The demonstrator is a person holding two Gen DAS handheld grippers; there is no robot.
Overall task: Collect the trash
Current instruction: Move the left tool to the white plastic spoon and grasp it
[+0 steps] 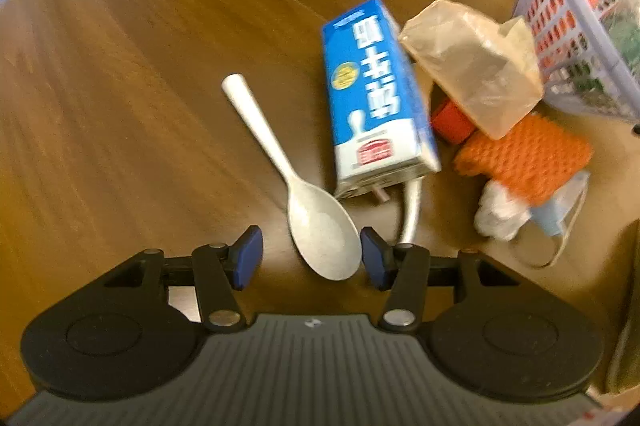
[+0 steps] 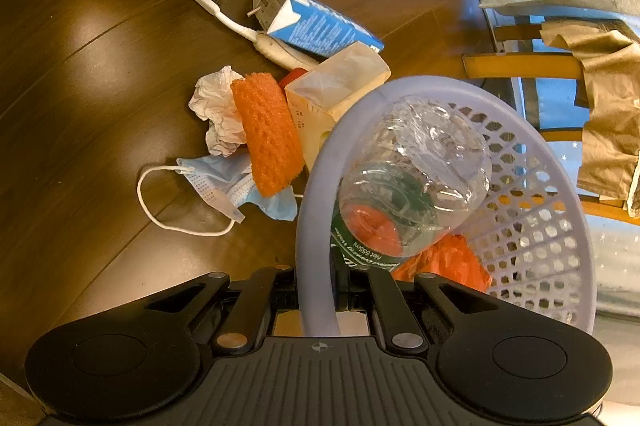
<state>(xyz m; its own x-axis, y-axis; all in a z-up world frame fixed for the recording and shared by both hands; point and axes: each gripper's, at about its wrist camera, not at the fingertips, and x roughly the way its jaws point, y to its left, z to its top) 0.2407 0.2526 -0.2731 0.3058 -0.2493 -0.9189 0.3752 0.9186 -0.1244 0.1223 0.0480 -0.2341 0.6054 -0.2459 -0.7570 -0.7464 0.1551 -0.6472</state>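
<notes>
The left tongs (image 1: 311,258) are spread wide over the desk (image 1: 120,86), their blue pads on either side of the bowl of a white spoon (image 1: 288,182), which lies flat with its handle pointing away; the pads do not grip it. Just right of the spoon lies a blue carton (image 1: 372,98), with a toothbrush (image 2: 240,26) partly under it. Beyond the carton sit a tan bag (image 1: 476,66), an orange sponge (image 1: 524,154), a crumpled tissue (image 2: 216,110) and a blue mask (image 2: 224,182), all bunched beside the basket (image 2: 316,178). The right tongs (image 2: 318,300) are clenched on the basket's rim. Inside the basket lie a clear bottle (image 2: 416,182) and orange scraps (image 2: 448,262).
</notes>
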